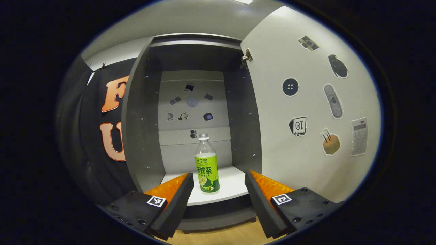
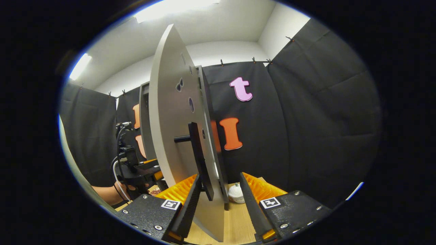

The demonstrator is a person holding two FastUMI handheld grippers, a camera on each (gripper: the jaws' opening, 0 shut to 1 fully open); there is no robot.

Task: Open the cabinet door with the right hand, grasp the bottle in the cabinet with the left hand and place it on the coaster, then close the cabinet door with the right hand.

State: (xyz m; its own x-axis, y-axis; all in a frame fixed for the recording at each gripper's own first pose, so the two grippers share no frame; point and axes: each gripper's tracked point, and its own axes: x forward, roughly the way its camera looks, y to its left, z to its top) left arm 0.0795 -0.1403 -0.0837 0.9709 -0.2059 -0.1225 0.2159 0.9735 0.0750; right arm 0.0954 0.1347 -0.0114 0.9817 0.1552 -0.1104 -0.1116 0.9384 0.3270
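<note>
Cabinet: in my left gripper view, dark-sided, standing open, its pale back panel dotted with small stickers. It rests on a wooden tabletop.

Cabinet door: swung wide to the right of the opening in that view, inner face carrying stickers, one hinge at the top corner. My right gripper view takes the same door edge-on, its outer face and dark bar handle visible.

Right gripper: my fingers are spread, the door's edge and the handle's lower end between them; I cannot tell whether either finger touches.

Left gripper: fingers spread wide, nothing between them, aimed into the cabinet from just outside its front lip. The right gripper view also catches it farther off at left, held by a hand.

Bottle: upright on the white shelf, green label, pale cap, centred ahead of my left fingers, apart from both.

Small white round object: on the tabletop beyond the door, unidentifiable.
</note>
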